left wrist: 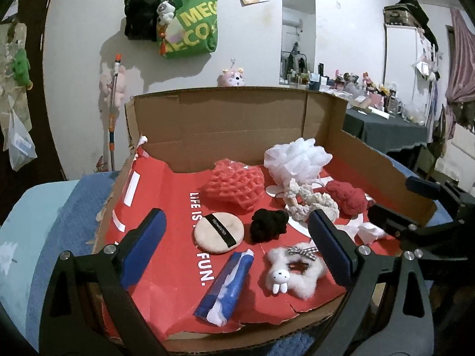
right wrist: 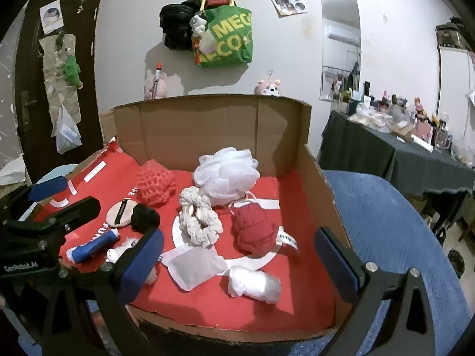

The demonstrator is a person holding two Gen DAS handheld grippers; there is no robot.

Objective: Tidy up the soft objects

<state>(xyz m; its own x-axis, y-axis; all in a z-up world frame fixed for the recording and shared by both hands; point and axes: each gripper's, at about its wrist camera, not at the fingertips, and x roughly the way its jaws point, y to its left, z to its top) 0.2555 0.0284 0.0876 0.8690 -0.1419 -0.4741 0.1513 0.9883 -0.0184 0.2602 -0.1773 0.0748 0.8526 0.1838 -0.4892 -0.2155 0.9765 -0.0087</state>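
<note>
Here both claws hover spread wide and empty at the near edge of a cardboard box (left wrist: 225, 118) with a red printed floor: the left claw (left wrist: 237, 246) frames its left half, the right claw (right wrist: 239, 259) its right half. Nearest the left claw, at 6 o'clock, lies a blue tissue pack (left wrist: 225, 287), crinkly and flat, with a fluffy white bunny hair clip (left wrist: 294, 270) just beside it at 4 o'clock. Nearest the right claw sit a flat translucent pouch (right wrist: 196, 264) and a wadded white plastic bag (right wrist: 255, 284). Further in come a round beige powder puff (left wrist: 218, 231), a black fuzzy scrunchie (left wrist: 268, 225), a knobbly cream scrunchie (right wrist: 202, 219) and a red knitted ball (right wrist: 252, 228); farthest, toward 12 o'clock, a red foam net (left wrist: 234, 185) and a frilly white bath pouf (right wrist: 225, 175). Likely risks: the pieces crowd each other, so a closing claw could snag two at once, and thin ones like the pouch may slip or crumple.
</note>
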